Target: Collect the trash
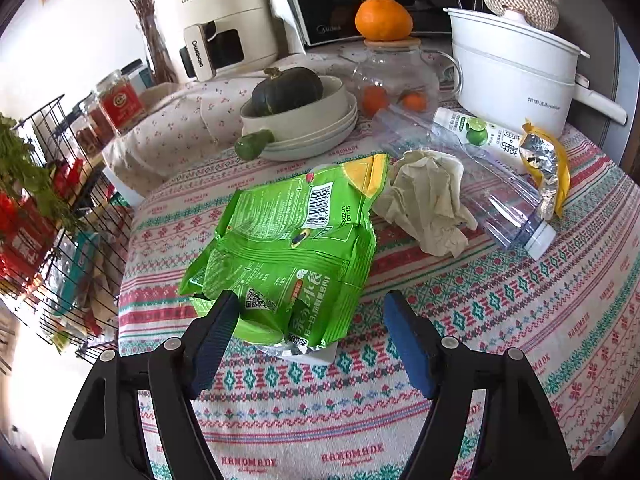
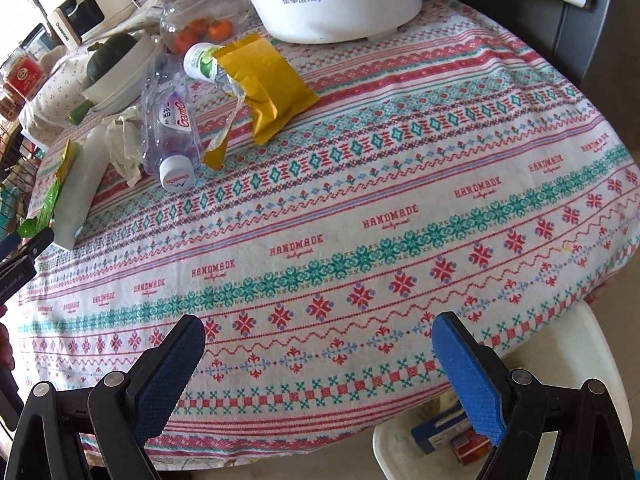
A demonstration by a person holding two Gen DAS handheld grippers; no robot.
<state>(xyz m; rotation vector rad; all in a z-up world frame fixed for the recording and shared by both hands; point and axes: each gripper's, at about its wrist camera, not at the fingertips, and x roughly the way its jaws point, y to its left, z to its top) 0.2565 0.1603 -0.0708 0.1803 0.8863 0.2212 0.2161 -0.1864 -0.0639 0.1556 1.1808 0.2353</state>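
- Left wrist view: my left gripper hangs over the green snack bag, jaws apart, its near end between them, the left finger at its edge, no squeeze visible yet.
- Advice to myself: bite the crinkled near end squarely so the foil doesn't slip.
- Bag lies flat on the desk, torn, silver inside showing.
- Right gripper: jaws spread, nothing between them, above the white bin beside the desk.
- Smaller trash beyond: clear bottle, crumpled tissue, yellow wrapper.
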